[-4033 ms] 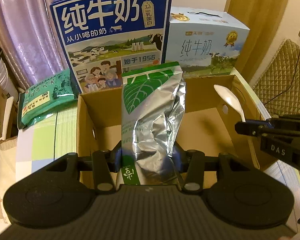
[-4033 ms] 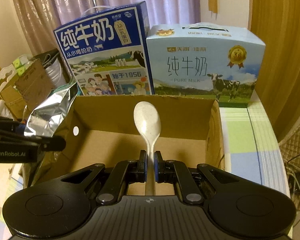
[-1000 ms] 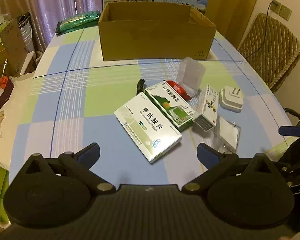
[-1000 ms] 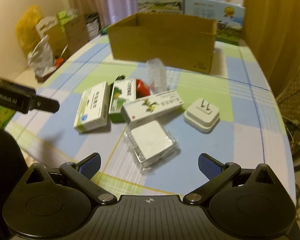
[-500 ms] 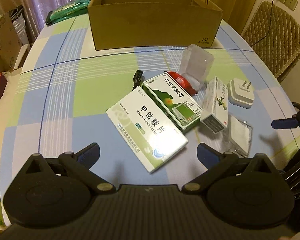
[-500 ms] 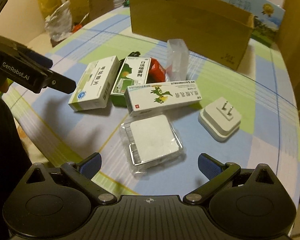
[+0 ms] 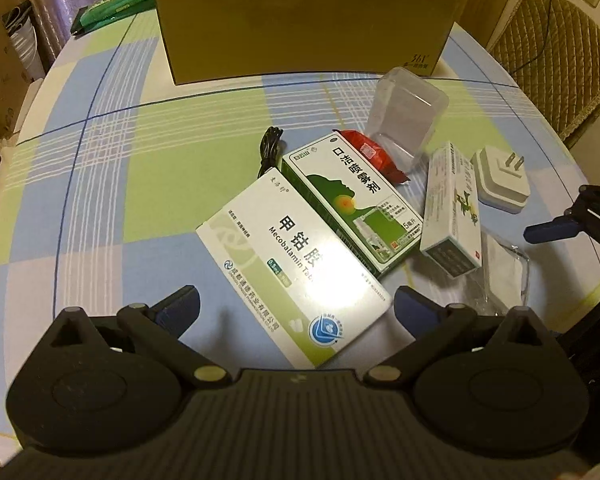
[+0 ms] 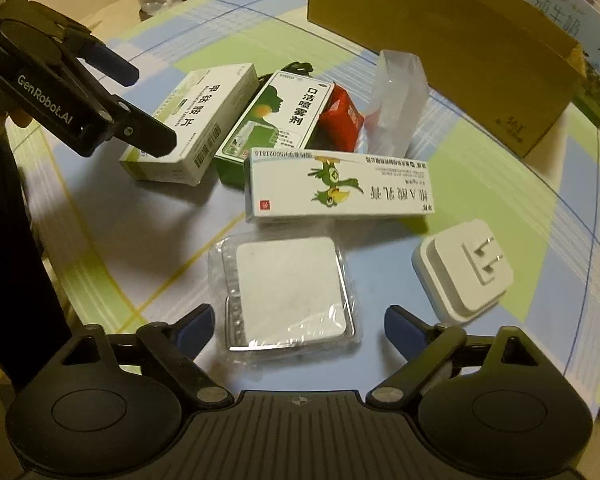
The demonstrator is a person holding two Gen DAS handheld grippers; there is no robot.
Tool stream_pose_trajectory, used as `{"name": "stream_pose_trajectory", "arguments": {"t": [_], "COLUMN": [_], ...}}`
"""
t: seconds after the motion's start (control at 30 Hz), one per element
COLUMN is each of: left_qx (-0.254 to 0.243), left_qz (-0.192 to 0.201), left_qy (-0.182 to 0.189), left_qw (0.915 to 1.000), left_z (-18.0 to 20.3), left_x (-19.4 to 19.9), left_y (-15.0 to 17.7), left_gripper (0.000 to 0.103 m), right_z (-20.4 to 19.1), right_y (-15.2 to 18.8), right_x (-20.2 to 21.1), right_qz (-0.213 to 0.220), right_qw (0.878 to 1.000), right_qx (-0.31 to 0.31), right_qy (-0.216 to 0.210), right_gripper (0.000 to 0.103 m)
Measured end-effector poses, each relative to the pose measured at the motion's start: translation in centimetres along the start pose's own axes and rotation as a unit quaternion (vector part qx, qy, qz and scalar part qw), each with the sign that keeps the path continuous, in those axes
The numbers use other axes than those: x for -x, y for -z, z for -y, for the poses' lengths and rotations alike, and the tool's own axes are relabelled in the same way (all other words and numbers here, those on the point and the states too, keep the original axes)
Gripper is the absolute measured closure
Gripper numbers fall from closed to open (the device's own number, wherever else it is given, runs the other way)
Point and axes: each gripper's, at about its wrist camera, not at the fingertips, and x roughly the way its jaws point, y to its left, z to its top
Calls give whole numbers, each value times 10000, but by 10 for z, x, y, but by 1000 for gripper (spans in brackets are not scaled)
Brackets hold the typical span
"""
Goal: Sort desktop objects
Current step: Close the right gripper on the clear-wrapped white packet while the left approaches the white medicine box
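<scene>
While my left gripper (image 7: 296,304) hangs spread wide over the white medicine box (image 7: 292,268) mid-tabletop, the cardboard box (image 7: 300,20) stands at the far edge; from the right wrist, my right gripper (image 8: 298,322) gapes wide around the wrapped white square (image 8: 288,292), the plug (image 8: 464,268) just beside

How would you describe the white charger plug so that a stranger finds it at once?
Start at the cardboard box and go to the cluster of things in front of it. The plug lies at the cluster's right edge, beside the long carton. Only it has two metal prongs pointing up.
</scene>
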Motion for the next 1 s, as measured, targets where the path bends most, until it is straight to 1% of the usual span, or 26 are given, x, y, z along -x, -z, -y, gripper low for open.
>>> {"name": "stream_pose_trajectory", "arguments": {"t": [0.1,0.17,0.37,0.47,0.57,0.67,0.7,0.8,0.9,0.97,1.0], "left_qx": [-18,-23,86,105,134,30,-37,-379,-527,-461,-373], "left_qz": [-40,-64,-160,-233,-243,-242,-279,-357,-482,-444,-405], "left_qy": [16,41,73,39,123,224,234,74,-186,-299,-262], "left_qw": [10000,10000,9998,9997,9995,9995,9993,9986,9973,9975,9981], "left_z": [0,0,-1,-2,-5,-8,-9,-13,-22,-28,-31], "left_x": [-5,-9,-25,-34,-37,-34,-32,-27,-22,-17,-15], "left_y": [-3,-5,-13,-17,-17,-17,-17,-16,-13,-12,-13], "left_gripper": [2,2,2,1,1,10,11,11,13,13,13], "right_z": [-1,0,2,3,3,3,3,3,4,7,8], "right_y": [-3,-5,-7,-8,-8,-7,-8,-6,-6,-10,-11], "right_x": [-4,-7,-8,-8,-9,-8,-8,-6,-2,-2,-1], "right_qz": [-75,-119,-125,-122,-124,-120,-119,-114,-81,-42,-15], "right_qw": [9999,9998,9998,9998,9997,9996,9995,9994,9992,9989,9986], "right_qx": [118,133,-13,-84,-169,-251,-268,-311,-382,-458,-520], "right_qy": [-82,-133,-141,-144,-122,-98,-86,-66,-39,-23,-17], "right_gripper": [21,28,37,37,37,37,37,37,37,37,37]}}
